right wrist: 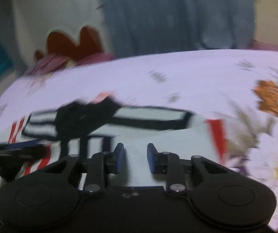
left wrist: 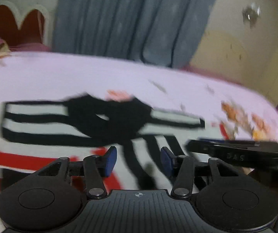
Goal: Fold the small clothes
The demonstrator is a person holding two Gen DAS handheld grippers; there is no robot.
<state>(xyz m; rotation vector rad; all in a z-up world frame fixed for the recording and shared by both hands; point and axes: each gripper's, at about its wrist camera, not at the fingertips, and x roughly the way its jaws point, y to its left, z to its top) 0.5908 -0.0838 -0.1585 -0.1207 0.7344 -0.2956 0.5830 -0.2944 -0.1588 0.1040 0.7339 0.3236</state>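
Observation:
A small white garment [left wrist: 42,120] with black and red stripes and a black collar lies spread on the bed. It also shows in the right wrist view [right wrist: 150,120]. My left gripper [left wrist: 138,160] is open and empty, just above the garment's near part. My right gripper [right wrist: 135,159] is open and empty over a plain white area of the garment. The right gripper's body shows at the right edge of the left wrist view [left wrist: 236,151]. Both views are blurred by motion.
The bed has a pale lilac sheet [left wrist: 80,73] with orange flower prints [right wrist: 270,97]. A grey-blue curtain [left wrist: 129,19] hangs behind the bed. A red scalloped headboard [left wrist: 13,27] and pink bedding stand at the far left. A yellowish wall [left wrist: 245,48] is at the right.

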